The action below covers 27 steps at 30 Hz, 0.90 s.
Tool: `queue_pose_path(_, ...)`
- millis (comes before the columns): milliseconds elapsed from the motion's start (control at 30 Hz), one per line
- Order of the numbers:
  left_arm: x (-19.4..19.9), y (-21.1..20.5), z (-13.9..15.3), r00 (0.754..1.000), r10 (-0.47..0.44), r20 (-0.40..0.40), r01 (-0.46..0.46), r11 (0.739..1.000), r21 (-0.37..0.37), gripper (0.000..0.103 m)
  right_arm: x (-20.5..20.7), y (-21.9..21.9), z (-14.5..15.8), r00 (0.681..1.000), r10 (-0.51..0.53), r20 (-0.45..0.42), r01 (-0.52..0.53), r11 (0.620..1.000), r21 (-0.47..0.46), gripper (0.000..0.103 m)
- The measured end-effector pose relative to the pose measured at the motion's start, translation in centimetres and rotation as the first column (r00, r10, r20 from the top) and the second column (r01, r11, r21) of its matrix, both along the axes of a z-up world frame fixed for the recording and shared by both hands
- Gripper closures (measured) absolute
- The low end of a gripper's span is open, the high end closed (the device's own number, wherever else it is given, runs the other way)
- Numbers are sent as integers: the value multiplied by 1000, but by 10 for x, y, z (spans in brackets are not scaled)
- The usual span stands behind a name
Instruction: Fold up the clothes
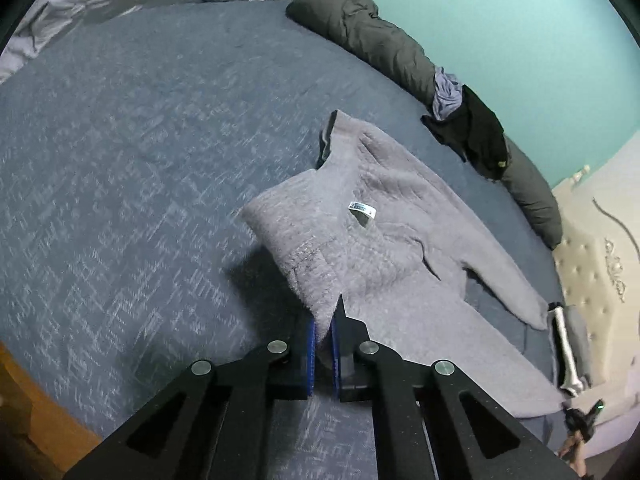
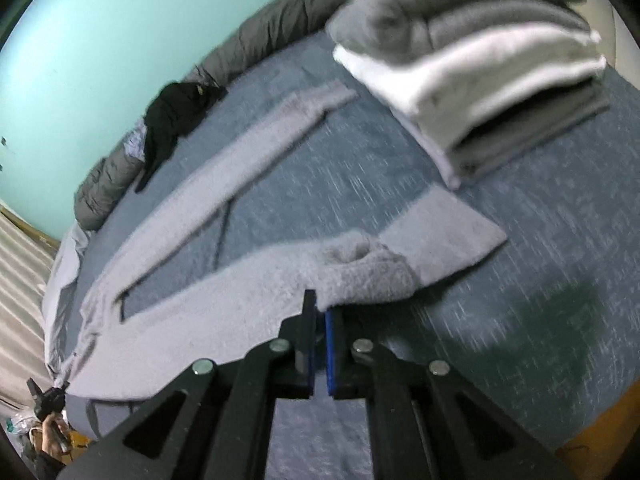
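Grey fleece garment point(image 1: 400, 240) lies spread on the blue bedspread point(image 1: 140, 140), inside out by the look of the white care label point(image 1: 362, 212) showing near its middle. Left tongs point(image 1: 324, 320) are clamped on the garment's near edge, blue pads pressed together with fleece between them; the fabric rises off the bed at the grip and throws a shadow on the bedspread just to the left. Right tongs point(image 2: 318, 308) are likewise clamped on the fleece at a bunched, rolled fold of the same garment point(image 2: 240, 280), pads nearly touching with cloth pinched between. In the right wrist view two long strips of the garment run away from the grip toward the far left, with a gap of bedspread point(image 2: 520, 280) between them, and a flat rectangular flap extends to the right of the bunched part. A stack of folded clothes point(image 2: 480, 80), grey on top, white in the middle, darker layers below, sits on the bed beyond the right tongs, well apart from the garment; the same stack point(image 1: 568, 348) shows at the right edge of the left wrist view. A dark grey rolled duvet point(image 1: 360, 28) lines the far side of the bed against the turquoise wall point(image 1: 500, 20), with a black garment point(image 1: 476, 132) draped over it. Right view is motion-blurred.
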State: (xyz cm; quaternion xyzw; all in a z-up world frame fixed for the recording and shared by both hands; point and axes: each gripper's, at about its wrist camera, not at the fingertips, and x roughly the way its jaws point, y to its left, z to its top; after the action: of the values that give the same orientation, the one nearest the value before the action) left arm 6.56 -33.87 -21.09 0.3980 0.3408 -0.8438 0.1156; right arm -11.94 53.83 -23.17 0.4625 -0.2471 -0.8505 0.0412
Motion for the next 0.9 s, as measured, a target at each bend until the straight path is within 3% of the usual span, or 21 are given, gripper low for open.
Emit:
queue_pose_path(167, 7, -7, -37, 998, 19, 61, -23, 998, 63, 97, 7, -2, -37, 997, 13, 81, -13, 1000, 0, 100)
queue_pose_path(300, 5, -8, -52, 996, 33, 83, -40, 996, 85, 92, 10, 1, -47, 996, 11, 84, -10, 1000, -21, 100)
queue_pose_path(333, 4, -8, -54, 995, 35, 88, -43, 995, 87, 90, 10, 2, -47, 996, 12, 86, -10, 1000, -24, 99)
queue_pose_path(367, 6, -9, -52, 995, 47, 89, -54, 995, 79, 77, 9, 2, -48, 995, 15, 94, -14, 1000, -14, 99)
queue_pose_path(400, 8, -10, -50, 994, 61, 90, -68, 995, 69, 72, 7, 1, -48, 994, 20, 104, -20, 1000, -2, 97)
queue_pose_path(500, 13, -13, -42, 991, 102, 88, -106, 994, 37, 65, 7, -2, -41, 993, 12, 117, -17, 999, 43, 87)
queue_pose_path(633, 7, -17, -25, 993, 96, 69, -93, 995, -43, 54, 9, -7, -22, 995, 20, 97, -31, 993, 113, 85)
queue_pose_path(767, -18, -28, -13, 994, 75, 82, -69, 995, -76, 45, 15, -14, 1, 996, 10, 87, -29, 975, 219, 85)
queue_pose_path(900, -59, -30, -9, 996, 9, 94, 0, 995, -96, 44, 22, -11, 28, 998, -57, 6, 54, 967, 247, 85)
